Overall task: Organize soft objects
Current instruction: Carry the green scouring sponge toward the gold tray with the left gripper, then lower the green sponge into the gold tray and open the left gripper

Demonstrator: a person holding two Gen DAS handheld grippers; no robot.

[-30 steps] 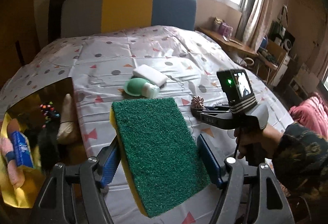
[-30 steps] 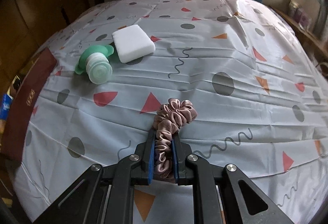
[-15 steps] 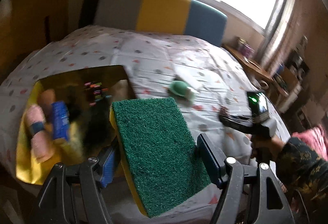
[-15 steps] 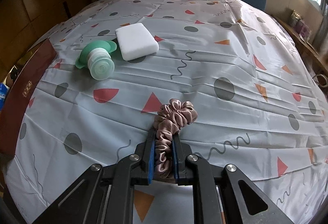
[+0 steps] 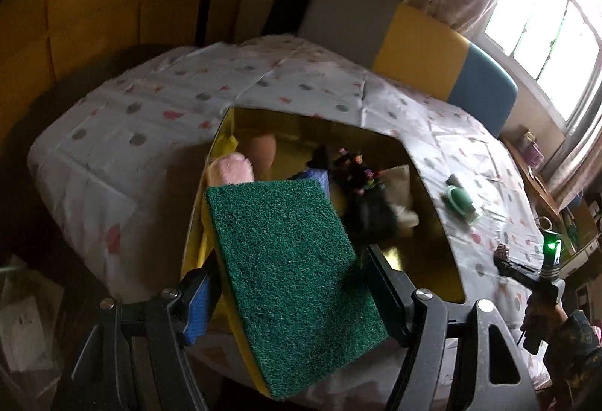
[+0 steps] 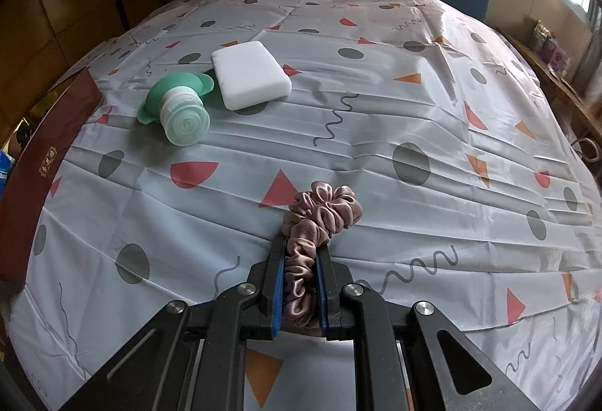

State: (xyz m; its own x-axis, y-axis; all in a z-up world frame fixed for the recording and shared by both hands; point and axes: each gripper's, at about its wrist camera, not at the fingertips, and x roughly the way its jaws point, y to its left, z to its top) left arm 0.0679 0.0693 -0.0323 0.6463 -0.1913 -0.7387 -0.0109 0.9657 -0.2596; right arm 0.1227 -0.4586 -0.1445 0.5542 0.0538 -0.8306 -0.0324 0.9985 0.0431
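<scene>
My left gripper point(image 5: 289, 275) is shut on a green and yellow scouring sponge point(image 5: 293, 283), which it holds over the near edge of a gold-lined box point(image 5: 432, 230). Several soft things lie in that box: a pink plush point(image 5: 231, 168), a black furry item point(image 5: 370, 211) and a beige cushion point(image 5: 400, 179). In the right wrist view my right gripper point(image 6: 300, 256) is shut on a dusty-pink satin scrunchie point(image 6: 320, 215) that rests on the patterned tablecloth point(image 6: 414, 102). A white sponge block point(image 6: 250, 74) and a green squeeze bottle point(image 6: 180, 108) lie farther back on the left.
The box's dark red outer wall point(image 6: 49, 155) stands along the table's left edge in the right wrist view. A grey, yellow and blue chair back point(image 5: 406, 38) stands behind the table. A cluttered shelf point(image 5: 541, 185) runs under the window on the right.
My left gripper has swung to the left with the sponge and rolled, so the box now lies straight ahead of it. The right gripper and the scrunchie have stayed put.
</scene>
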